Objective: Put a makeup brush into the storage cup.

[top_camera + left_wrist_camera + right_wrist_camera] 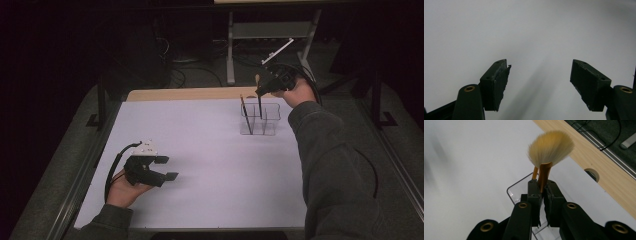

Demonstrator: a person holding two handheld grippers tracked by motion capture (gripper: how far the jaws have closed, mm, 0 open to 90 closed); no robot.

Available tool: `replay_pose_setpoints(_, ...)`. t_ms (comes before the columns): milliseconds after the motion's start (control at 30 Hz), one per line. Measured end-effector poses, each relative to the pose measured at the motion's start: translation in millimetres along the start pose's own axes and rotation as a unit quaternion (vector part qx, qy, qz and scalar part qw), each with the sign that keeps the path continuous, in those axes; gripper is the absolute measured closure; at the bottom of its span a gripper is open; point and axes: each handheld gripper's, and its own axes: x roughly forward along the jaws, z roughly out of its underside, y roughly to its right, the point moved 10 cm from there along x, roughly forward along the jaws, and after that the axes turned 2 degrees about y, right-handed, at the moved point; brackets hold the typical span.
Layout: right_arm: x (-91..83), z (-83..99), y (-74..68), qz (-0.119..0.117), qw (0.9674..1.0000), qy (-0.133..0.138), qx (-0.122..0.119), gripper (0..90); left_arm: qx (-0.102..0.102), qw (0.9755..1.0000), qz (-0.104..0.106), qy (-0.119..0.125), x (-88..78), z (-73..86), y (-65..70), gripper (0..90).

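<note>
My right gripper [542, 195] has its jaws clamped on the copper-coloured ferrule of a soft fan-bristled makeup brush with a dark handle [545, 173], and I hold it at the far right of the white worktop [200, 150], directly over the clear plastic compartmented organiser [261, 120]. The brush's long axis runs nearly upright: pale bristles point up past my jaws, and in the high view the dark handle [259, 106] hangs down into the organiser's opening, so the coming move is, I judge, a straight lowering along that axis into a compartment before I let go. Which compartment the handle tip is over I cannot tell for sure; it looks like the middle or right one. A second thin dark-handled brush [245, 116] already stands leaning in the left part of the organiser, just beside my brush, and that stem plus the organiser's inner walls are what could catch the handle if I tilt. My left gripper [167, 168] rests low at the near left of the worktop, well apart from the organiser, its jaws standing wide apart with nothing between them. The pale wooden table edge [599, 167] runs behind the organiser.
</note>
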Motion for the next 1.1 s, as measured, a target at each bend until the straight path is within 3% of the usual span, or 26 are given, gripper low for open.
replay_pose_setpoints(1100,18.6,17.0,2.4,0.003,0.9999,-0.006,0.011,82.5,-0.003,1.0,-0.001,0.002,-2.0,-0.3,-0.7,28.8)
